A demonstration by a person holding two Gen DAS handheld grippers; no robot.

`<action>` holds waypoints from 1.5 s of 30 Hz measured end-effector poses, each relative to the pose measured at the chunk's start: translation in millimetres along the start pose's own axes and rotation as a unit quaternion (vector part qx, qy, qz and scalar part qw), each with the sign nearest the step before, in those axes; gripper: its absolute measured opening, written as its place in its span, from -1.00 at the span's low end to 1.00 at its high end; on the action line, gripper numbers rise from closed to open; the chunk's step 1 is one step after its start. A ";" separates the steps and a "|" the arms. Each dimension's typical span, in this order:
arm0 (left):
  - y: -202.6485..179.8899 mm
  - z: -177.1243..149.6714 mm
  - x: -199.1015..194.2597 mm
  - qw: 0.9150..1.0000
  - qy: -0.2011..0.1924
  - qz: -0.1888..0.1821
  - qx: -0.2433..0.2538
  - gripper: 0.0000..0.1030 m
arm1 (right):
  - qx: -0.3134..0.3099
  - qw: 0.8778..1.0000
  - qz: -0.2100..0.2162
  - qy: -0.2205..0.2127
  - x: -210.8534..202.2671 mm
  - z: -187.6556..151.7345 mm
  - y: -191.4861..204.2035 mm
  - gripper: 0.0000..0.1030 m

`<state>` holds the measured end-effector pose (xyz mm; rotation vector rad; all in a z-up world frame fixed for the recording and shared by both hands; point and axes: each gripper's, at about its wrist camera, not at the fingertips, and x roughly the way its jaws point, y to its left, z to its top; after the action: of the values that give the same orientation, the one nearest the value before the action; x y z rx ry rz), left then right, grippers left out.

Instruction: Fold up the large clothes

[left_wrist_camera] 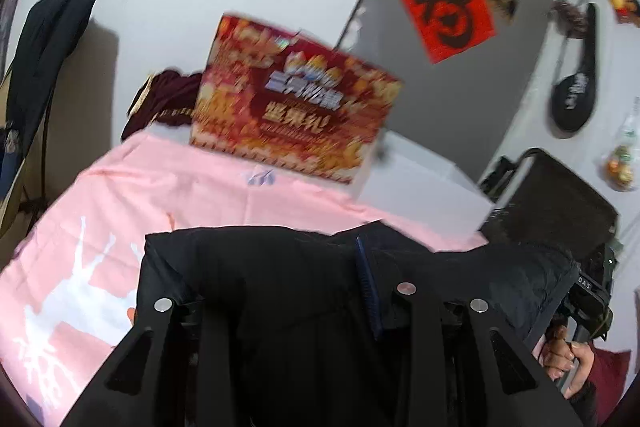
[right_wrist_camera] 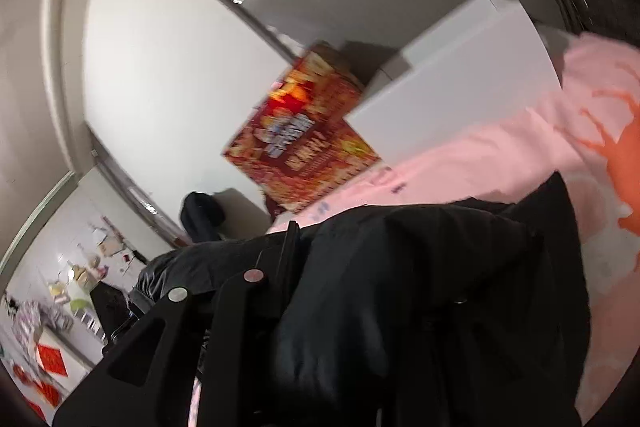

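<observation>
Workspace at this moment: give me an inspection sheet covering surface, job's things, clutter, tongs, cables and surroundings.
Surface: pink sheet with white and orange deer prints.
Job's things: black garment, lifted and draped over both tongs; views are blurred.
Clutter: red printed gift box and white box at the far edge; dark red cloth behind.
Tongs: left tongs and right tongs largely covered by the garment; grip state unclear.
Cables: nothing seen.
Surroundings: red paper sign on grey door, black racket bag hanging on the wall, dark chair.
</observation>
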<state>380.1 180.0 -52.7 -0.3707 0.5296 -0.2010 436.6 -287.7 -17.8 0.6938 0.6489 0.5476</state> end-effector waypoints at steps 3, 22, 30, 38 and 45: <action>19.2 -5.5 32.9 0.999 0.026 0.016 -0.022 -0.30 | 0.020 0.999 -0.023 0.013 27.4 -2.1 -27.8 -0.58; 61.7 28.8 -46.5 0.988 -0.102 0.071 -0.092 0.83 | 0.078 0.984 0.032 -0.155 -41.5 19.6 -37.1 0.61; -54.7 12.6 -54.3 0.992 -0.091 0.011 0.082 0.83 | -0.137 0.984 -0.014 -0.115 -29.8 -9.0 66.6 0.61; -135.5 -37.1 17.7 0.969 0.007 0.021 0.245 0.93 | -0.295 0.949 -0.100 0.048 62.5 -64.8 102.3 0.61; -40.0 8.2 121.3 0.985 0.089 0.132 0.066 0.93 | -0.153 0.971 -0.176 0.056 116.7 -29.7 26.1 0.58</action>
<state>483.4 111.8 -85.5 -0.1503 0.7321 -0.0128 488.3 -183.3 -57.9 0.2483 0.7542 0.3468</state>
